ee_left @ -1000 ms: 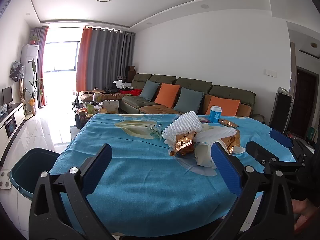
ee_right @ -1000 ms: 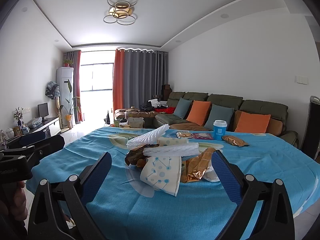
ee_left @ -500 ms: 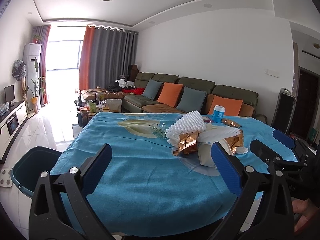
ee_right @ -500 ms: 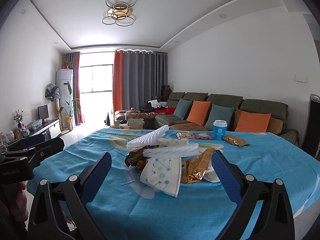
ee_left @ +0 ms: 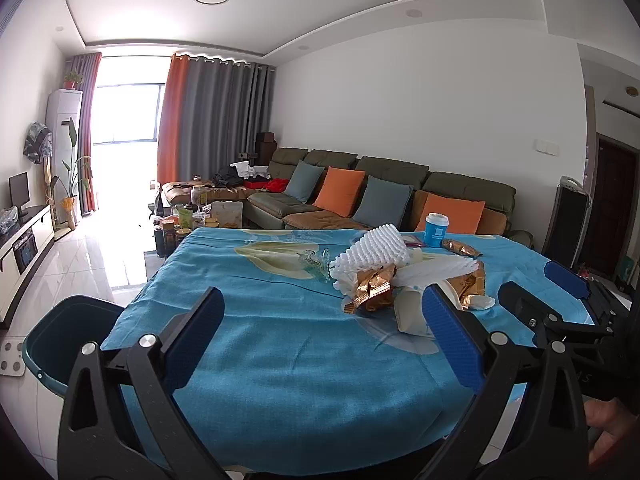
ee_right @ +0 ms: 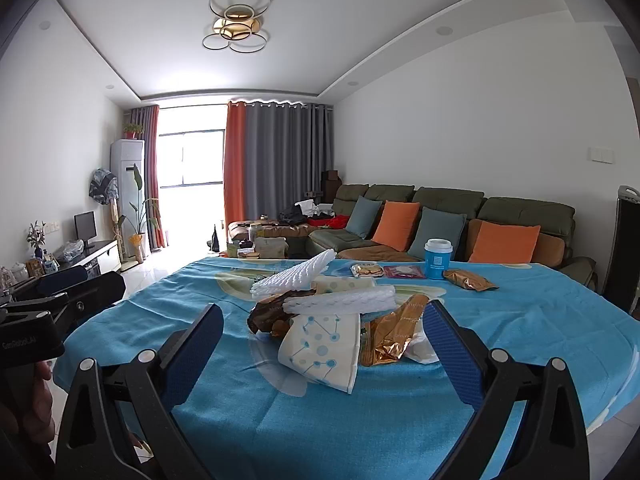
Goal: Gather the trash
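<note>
A heap of trash lies mid-table: white foam netting (ee_left: 374, 250) (ee_right: 344, 300), gold foil wrappers (ee_left: 370, 290) (ee_right: 394, 336) and a flattened white paper cup with blue dots (ee_right: 322, 350). My left gripper (ee_left: 324, 334) hovers open at the table's near edge, left of the heap. In front of the heap my right gripper (ee_right: 324, 354) is open too, with nothing between its fingers. A dark teal bin (ee_left: 60, 342) stands on the floor beside the table's left corner. Farther back stand a blue cup (ee_left: 436, 230) (ee_right: 437, 258) and a gold packet (ee_right: 470, 280).
The table wears a blue cloth (ee_left: 280, 320). Small snack packets (ee_right: 386, 271) lie near the far edge. Behind it runs a green sofa (ee_left: 400, 196) with orange and grey cushions. A cluttered coffee table (ee_left: 192, 216) and a TV unit (ee_left: 24, 236) stand to the left.
The left wrist view has shifted slightly, so the table and the heap sit a little farther right and lower. Both grippers remain open and the trash has not moved.
</note>
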The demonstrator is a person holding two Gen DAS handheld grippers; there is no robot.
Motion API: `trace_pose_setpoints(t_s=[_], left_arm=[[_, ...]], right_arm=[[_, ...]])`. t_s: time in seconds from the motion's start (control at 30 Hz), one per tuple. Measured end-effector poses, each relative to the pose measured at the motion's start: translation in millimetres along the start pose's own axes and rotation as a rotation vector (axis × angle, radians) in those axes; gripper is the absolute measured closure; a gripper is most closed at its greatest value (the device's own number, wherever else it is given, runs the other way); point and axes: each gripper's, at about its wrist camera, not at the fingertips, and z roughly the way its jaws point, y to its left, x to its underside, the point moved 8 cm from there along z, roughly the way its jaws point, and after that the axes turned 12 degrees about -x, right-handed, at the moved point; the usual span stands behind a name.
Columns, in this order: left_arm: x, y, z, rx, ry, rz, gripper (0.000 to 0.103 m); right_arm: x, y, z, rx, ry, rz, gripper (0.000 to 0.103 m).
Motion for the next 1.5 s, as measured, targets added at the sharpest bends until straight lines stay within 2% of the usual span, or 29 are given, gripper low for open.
trace_pose_setpoints(t_s=[0.3,1.07,1.5], left_arm=[[1.1,4.0,0.4,-0.022,0.000,-0.012,0.006],[1.4,2.9,-5.1,0.006,0.003,-0.002,0.006],[-3.0,4.1,-5.0,-0.009,-0.016,-0.007,0.006]], right_arm=[[-0.5,0.8,-2.0,-0.001,0.002,-0.004,0.007],[-1.9,3.1,0.9,-0.008,0.005,-0.010,0.007],[-0.4,1.7,5.6,-0.031,0.003,0.022,0.007]])
